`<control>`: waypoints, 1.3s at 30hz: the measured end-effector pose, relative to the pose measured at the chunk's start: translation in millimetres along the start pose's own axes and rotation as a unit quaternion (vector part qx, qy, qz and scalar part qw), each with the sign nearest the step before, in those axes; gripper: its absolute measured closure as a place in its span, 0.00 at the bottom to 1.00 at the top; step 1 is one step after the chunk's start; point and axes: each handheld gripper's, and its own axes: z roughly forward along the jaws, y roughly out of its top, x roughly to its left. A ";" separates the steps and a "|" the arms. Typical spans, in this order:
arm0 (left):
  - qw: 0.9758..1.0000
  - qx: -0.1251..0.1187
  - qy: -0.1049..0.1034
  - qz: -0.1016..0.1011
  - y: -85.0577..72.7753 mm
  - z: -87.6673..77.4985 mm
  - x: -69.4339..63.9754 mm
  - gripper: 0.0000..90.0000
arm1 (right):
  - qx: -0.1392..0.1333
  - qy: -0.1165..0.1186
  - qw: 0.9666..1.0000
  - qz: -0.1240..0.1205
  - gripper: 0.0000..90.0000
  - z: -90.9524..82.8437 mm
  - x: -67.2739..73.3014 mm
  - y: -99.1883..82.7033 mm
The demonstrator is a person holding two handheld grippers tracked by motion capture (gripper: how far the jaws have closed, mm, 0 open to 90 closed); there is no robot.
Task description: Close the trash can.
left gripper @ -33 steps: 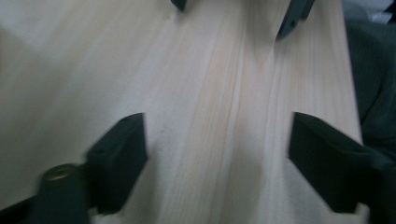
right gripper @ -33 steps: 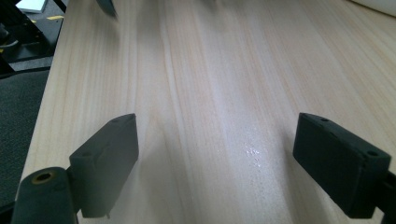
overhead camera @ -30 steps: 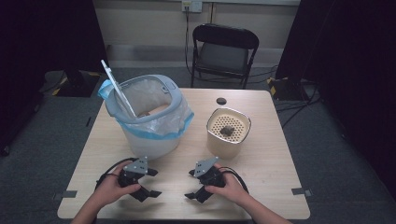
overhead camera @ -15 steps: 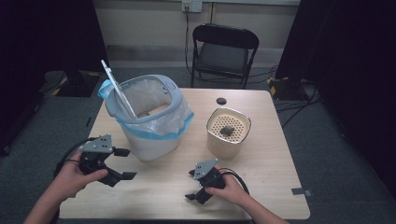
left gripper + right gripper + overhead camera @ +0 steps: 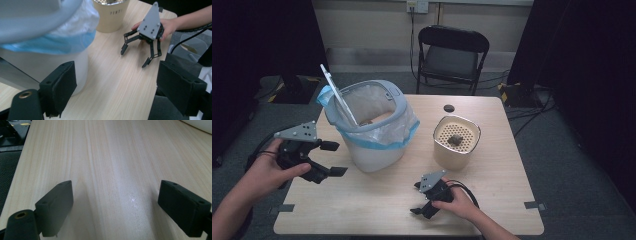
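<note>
The left hand [image 5: 267, 172] holds the left gripper [image 5: 331, 159] raised off the left edge of the table [image 5: 492, 210], its jaws pointing right toward the bin [image 5: 372, 150]. The jaws stand apart with nothing between them; in the left gripper view they frame the bin's white wall and bare wood. The right hand [image 5: 459, 202] rests low on the near part of the table, holding the right gripper [image 5: 418, 199] with its jaws aimed left and toward the near edge. Those jaws have just been opening and stand apart over bare tabletop, gripping nothing.

The beige cup [image 5: 111, 15] carries printed letters on its side, seemingly "PINT", though the ending is too blurred to read.

The bin stands on the left half of the table, lined with a clear bag [image 5: 404, 125] with a blue hem, a grey ring on its rim and a white flat stick [image 5: 337, 95] leaning up out of it. The cup stands just right of the bin, with a perforated top and a small dark lump on it. A small black disc [image 5: 449, 108] lies near the far edge. A black folding chair [image 5: 452, 55] stands behind the table.
</note>
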 end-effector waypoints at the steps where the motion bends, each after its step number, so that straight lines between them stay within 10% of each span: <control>1: 1.000 -0.003 0.003 0.001 3.6 -2.6 -0.1 0.18 | 0.000 0.000 1.000 0.000 0.14 -0.1 0.0 0.0; 12: 0.999 -0.041 0.021 -0.007 34.0 -13.2 13.0 0.18 | 0.000 0.000 1.000 -0.001 0.14 -0.1 0.0 0.0; 39: 0.999 -0.025 0.039 0.000 91.2 24.9 25.6 0.17 | 0.001 0.002 1.000 0.001 0.13 0.0 0.5 0.0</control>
